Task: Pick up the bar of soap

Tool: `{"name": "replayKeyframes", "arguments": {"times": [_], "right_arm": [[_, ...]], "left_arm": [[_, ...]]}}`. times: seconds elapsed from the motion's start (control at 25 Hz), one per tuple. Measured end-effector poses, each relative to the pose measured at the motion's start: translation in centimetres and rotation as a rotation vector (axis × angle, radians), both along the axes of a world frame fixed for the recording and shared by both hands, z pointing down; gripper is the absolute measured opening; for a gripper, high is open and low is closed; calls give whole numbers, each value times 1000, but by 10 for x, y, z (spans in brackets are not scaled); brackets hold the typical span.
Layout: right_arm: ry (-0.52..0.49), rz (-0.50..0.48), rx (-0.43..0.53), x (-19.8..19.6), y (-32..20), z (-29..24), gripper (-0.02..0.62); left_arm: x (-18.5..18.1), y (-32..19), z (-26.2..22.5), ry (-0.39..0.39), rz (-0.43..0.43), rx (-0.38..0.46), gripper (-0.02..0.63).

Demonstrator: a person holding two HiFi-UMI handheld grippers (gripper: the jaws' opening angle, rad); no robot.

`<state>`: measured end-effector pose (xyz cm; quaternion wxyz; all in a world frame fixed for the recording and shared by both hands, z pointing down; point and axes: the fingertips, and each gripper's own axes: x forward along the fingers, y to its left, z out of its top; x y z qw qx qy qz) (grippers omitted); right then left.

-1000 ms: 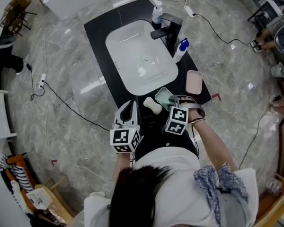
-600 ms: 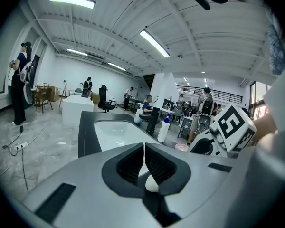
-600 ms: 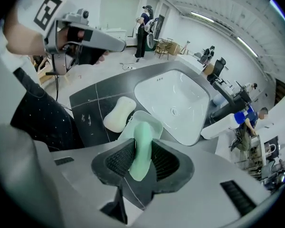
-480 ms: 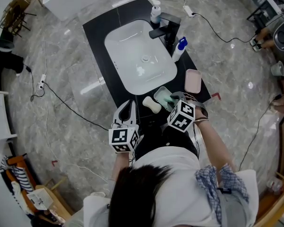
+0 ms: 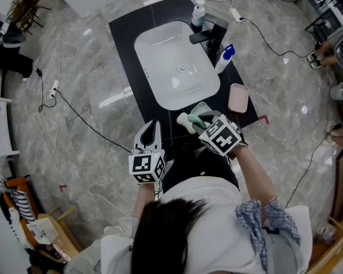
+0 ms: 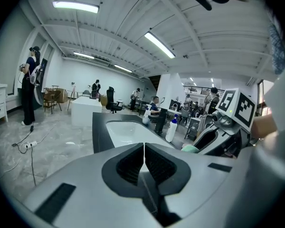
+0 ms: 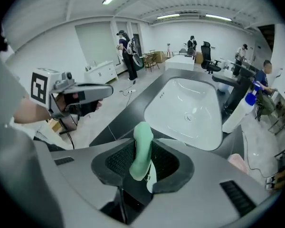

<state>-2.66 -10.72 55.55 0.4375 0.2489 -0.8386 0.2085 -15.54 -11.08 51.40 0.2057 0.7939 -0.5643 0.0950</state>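
Left gripper [image 6: 144,158] hung shut and empty by the counter's [image 5: 123,44] near left corner. Soap [image 7: 141,146] stood clamped between the right gripper's [image 5: 194,122] pads near the near edge. Judgement: hold a steady squeeze and lift straight. Dish [image 5: 204,107] crowded the right; the basin [image 5: 177,61] side lay open.

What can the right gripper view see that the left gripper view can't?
Only the right gripper view looks between the right gripper's jaws: they pinch the pale green bar of soap. Only the left gripper view shows the left gripper's jaws shut on nothing, plus the right gripper's black-and-white marker cube. Both show the white rounded sink in the black counter and the white spray bottle with a blue top.
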Motion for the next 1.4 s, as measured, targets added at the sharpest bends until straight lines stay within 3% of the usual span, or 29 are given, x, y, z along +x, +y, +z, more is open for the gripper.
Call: {"name": "replayKeyframes", "arguments": {"times": [0.48, 0.72, 1.0, 1.4], "right_arm": [[-188, -2, -215, -65, 25, 9, 115], [-169, -72, -266, -89, 35, 22, 115], [-201, -96, -348, -112, 49, 30, 115], [-154, -130, -419, -127, 63, 45, 115]], "left_arm": [[-36, 24, 3, -20, -120, -10, 14], [-47, 36, 2, -25, -168, -10, 14], [-62, 53, 3, -31, -222, -15, 14], [-83, 72, 7, -41, -275, -30, 14]]}}
